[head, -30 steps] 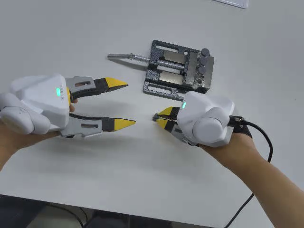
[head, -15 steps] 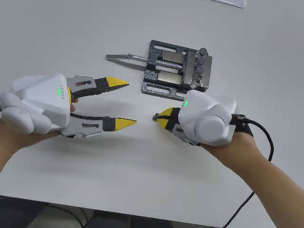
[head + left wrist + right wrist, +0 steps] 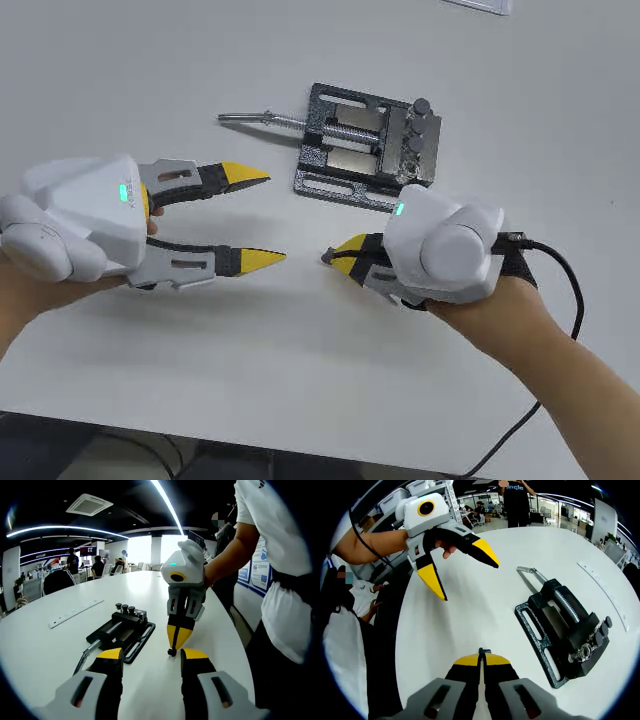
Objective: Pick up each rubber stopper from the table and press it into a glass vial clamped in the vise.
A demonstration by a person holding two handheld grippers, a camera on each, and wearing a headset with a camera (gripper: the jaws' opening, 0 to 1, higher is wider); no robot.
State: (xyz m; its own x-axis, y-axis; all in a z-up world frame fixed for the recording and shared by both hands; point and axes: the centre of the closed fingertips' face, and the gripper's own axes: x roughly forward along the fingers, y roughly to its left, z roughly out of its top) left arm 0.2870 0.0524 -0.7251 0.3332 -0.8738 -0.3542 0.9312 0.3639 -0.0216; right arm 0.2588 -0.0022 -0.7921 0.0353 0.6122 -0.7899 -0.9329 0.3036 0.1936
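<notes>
The rubber stopper [image 3: 326,258] is a tiny dark piece pinched at the very tips of the right claw [image 3: 331,258], whose yellow jaws are closed on it. It is too small to show its shape. In the left gripper view the stopper [image 3: 171,652] sits at the point of the right claw [image 3: 172,647], low over the bench [image 3: 300,360]; I cannot tell whether it touches the surface. In the right gripper view it [image 3: 481,651] pokes out just past that claw's [image 3: 481,656] own shut tips.

In the head view the vise [image 3: 350,150] lies at about 12 o'clock from the stopper, apart from it, with its screw handle [image 3: 250,118] pointing to 9 o'clock. At the vise's 3 o'clock end a row of vials with dark caps [image 3: 418,125] stands clamped. Three caps can be counted in the left gripper view [image 3: 125,607]. In the right gripper view a fourth vial [image 3: 583,653] at the near end of the row shows a bare glass mouth. The vial bodies are mostly hidden between the vise's jaws.

The left claw [image 3: 272,217] is at 9 o'clock from the stopper, jaws spread wide with nothing between them. Much of the right claw is hidden under its white housing in the head view. A cable [image 3: 560,290] trails from it and is cut off at the bottom edge.
</notes>
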